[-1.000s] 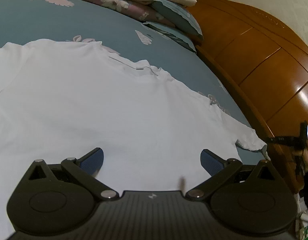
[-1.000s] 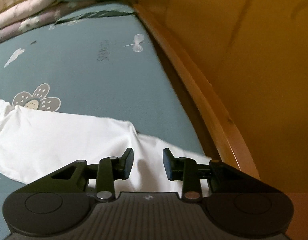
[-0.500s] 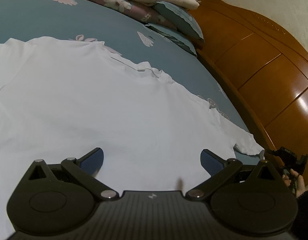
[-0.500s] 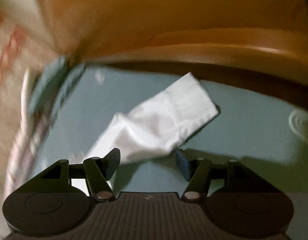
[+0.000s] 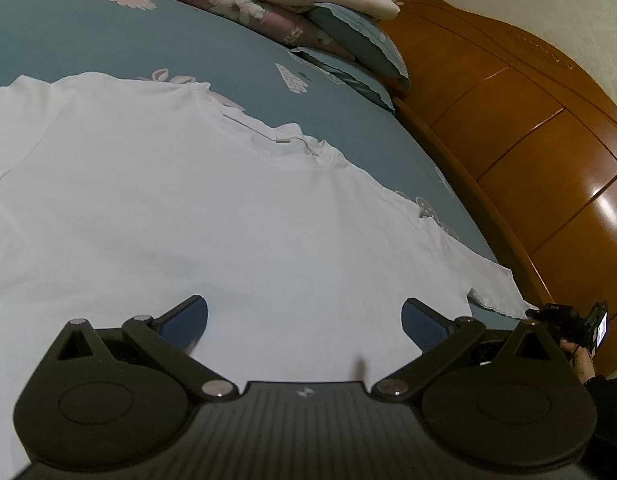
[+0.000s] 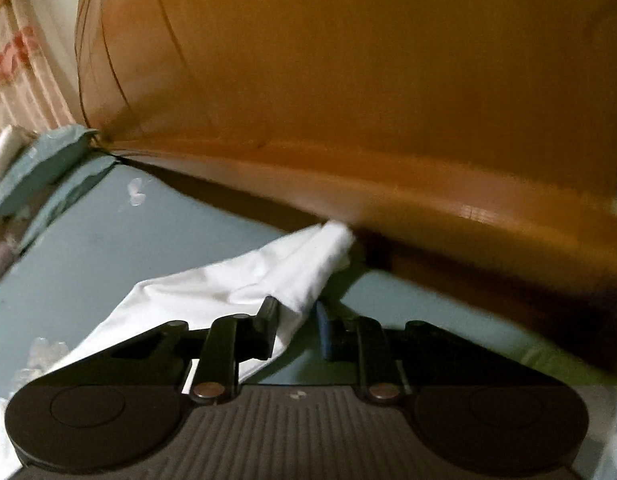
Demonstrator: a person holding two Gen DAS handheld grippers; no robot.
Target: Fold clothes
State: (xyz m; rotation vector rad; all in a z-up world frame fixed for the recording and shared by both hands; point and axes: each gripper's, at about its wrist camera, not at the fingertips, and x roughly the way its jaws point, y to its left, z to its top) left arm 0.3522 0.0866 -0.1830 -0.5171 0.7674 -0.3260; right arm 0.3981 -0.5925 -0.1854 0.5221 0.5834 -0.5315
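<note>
A white T-shirt (image 5: 228, 220) lies spread flat on the blue-grey floral bedsheet (image 5: 108, 36), collar toward the pillows. My left gripper (image 5: 304, 316) hovers open just over the shirt's body, with nothing between its blue pads. The shirt's sleeve (image 5: 492, 280) reaches toward the headboard. In the right wrist view that sleeve (image 6: 268, 272) bunches up between the fingers of my right gripper (image 6: 296, 316). Its jaws are closing around the cloth, and a gap still shows beside the right pad. A hand holds the right gripper (image 5: 564, 320) at the sleeve's end.
A tall wooden headboard (image 5: 528, 140) stands close beyond the sleeve and fills the upper half of the right wrist view, headboard (image 6: 348, 100). Stacked pillows and a folded quilt (image 5: 348, 32) lie at the bed's far corner.
The right gripper rolled and dropped to the sleeve's end; its jaws widened, then narrowed around the sleeve, which now bunches up. The left gripper stayed where it was.
</note>
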